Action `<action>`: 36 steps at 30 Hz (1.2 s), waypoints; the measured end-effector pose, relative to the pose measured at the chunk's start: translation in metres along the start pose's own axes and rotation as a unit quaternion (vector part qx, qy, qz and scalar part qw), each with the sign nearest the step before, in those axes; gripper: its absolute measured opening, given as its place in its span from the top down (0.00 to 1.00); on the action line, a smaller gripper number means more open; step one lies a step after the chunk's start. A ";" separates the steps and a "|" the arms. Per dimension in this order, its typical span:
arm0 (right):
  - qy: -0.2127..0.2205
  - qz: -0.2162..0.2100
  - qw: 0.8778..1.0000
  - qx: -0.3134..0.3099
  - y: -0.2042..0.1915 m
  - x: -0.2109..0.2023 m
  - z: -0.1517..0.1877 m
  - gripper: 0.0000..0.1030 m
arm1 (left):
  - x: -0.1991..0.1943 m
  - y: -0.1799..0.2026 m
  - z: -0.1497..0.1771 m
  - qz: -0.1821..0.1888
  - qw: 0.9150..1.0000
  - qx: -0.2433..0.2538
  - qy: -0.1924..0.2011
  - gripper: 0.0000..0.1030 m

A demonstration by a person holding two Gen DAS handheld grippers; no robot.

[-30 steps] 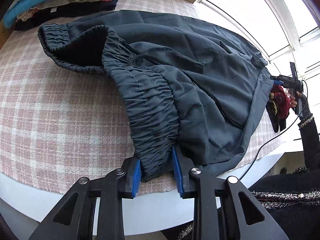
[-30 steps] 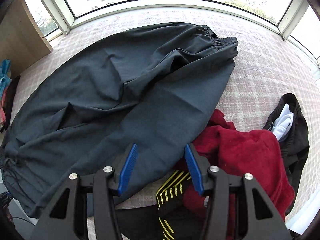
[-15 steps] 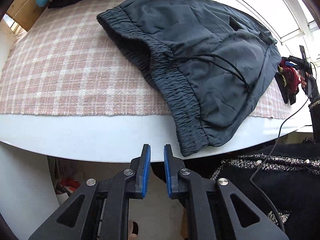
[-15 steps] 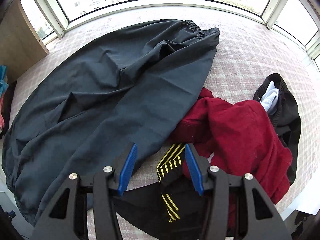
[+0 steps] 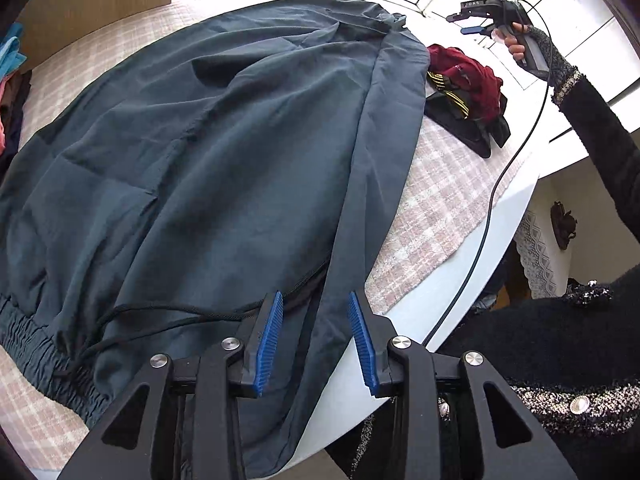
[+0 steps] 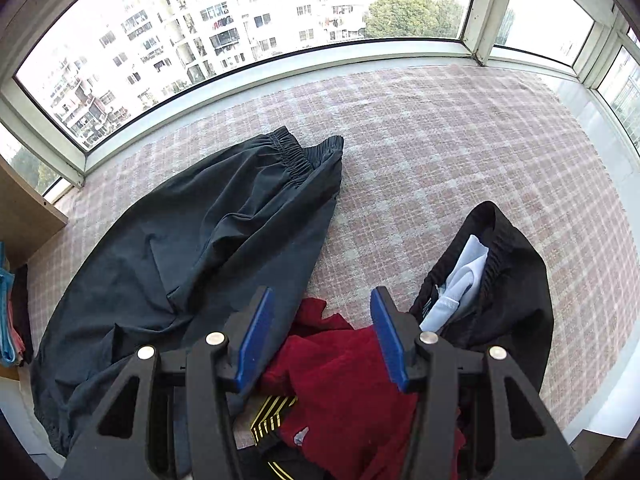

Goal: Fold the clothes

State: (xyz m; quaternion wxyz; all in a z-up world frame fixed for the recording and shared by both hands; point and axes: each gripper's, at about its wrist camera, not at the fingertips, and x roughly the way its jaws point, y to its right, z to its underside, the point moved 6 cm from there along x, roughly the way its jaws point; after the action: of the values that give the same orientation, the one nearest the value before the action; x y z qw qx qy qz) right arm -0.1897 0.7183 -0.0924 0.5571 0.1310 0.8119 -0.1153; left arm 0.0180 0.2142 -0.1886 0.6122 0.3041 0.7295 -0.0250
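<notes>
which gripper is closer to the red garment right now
Right. The right gripper hangs open directly above the red garment; the left gripper is across the dark trousers, over their waistband end.

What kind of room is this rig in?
Likely a high-rise apartment's bay-window nook: curved windows facing residential towers, a plaid cloth over a white table, and dark trousers spread for folding.

Left tongs (image 5: 316, 340) gape over dark trousers (image 5: 208, 152) spread across the checked cloth (image 5: 444, 184).
</notes>
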 end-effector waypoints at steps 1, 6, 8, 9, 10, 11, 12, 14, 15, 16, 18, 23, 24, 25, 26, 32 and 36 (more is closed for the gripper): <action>-0.002 -0.001 1.000 0.000 -0.001 0.011 -0.010 0.51 | 0.009 0.004 -0.002 0.000 1.000 -0.005 -0.006 0.68; -0.026 0.012 1.000 0.001 -0.008 0.070 -0.049 0.51 | 0.039 0.016 -0.002 -0.011 0.999 -0.032 -0.029 0.68; -0.037 0.019 0.999 0.002 -0.009 0.092 -0.060 0.51 | 0.041 0.017 -0.002 -0.012 0.998 -0.045 -0.030 0.69; -0.043 0.023 0.999 0.003 -0.009 0.101 -0.064 0.52 | 0.042 0.017 -0.003 -0.012 0.998 -0.053 -0.031 0.70; -0.051 0.013 0.999 0.009 -0.008 0.108 -0.065 0.52 | 0.042 0.018 -0.004 -0.008 0.998 -0.058 -0.031 0.70; -0.059 -0.002 0.998 0.018 -0.008 0.113 -0.064 0.53 | 0.041 0.019 -0.004 -0.004 0.998 -0.061 -0.031 0.76; -0.066 -0.020 0.997 0.021 -0.008 0.115 -0.061 0.71 | 0.041 0.022 -0.005 0.000 0.998 -0.058 -0.033 0.82; -0.075 -0.043 0.996 0.017 -0.008 0.114 -0.056 0.90 | 0.041 0.028 -0.004 0.007 0.998 -0.044 -0.038 0.99; -0.073 -0.041 0.997 0.005 -0.007 0.109 -0.054 0.94 | 0.040 0.032 -0.004 0.009 0.999 -0.035 -0.040 0.98; -0.069 -0.035 0.997 -0.009 -0.005 0.104 -0.052 0.95 | 0.038 0.034 -0.004 0.015 0.999 -0.030 -0.041 0.99; -0.059 -0.030 0.998 -0.019 0.004 0.087 -0.049 0.97 | 0.035 0.039 -0.004 0.030 0.998 -0.024 -0.042 0.99; -0.032 -0.044 0.999 -0.001 0.043 0.038 -0.045 0.97 | 0.020 0.050 0.004 0.055 0.997 -0.011 -0.045 0.99; -0.032 -0.023 0.999 -0.007 0.053 0.032 -0.040 0.97 | 0.016 0.053 0.007 0.062 0.997 -0.008 -0.046 0.99; -0.033 0.001 0.999 -0.015 0.063 0.026 -0.034 0.97 | 0.014 0.056 0.010 0.067 0.997 -0.005 -0.049 0.99; -0.052 0.044 0.997 -0.038 0.072 0.028 -0.023 0.97 | 0.014 0.060 0.015 0.077 0.996 -0.005 -0.053 0.99; -0.065 0.161 0.984 -0.038 0.110 0.012 -0.002 0.77 | 0.006 0.056 0.040 0.087 0.994 -0.033 -0.059 0.90; -0.004 0.096 0.995 -0.036 0.073 -0.007 -0.034 0.56 | -0.030 0.022 0.049 0.053 0.995 -0.080 -0.020 0.85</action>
State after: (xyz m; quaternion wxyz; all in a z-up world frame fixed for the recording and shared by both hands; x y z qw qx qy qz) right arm -0.1920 0.7974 -0.0769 0.5732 0.1879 0.7969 -0.0321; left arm 0.0736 0.1996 -0.1662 0.6498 0.2916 0.6994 0.0596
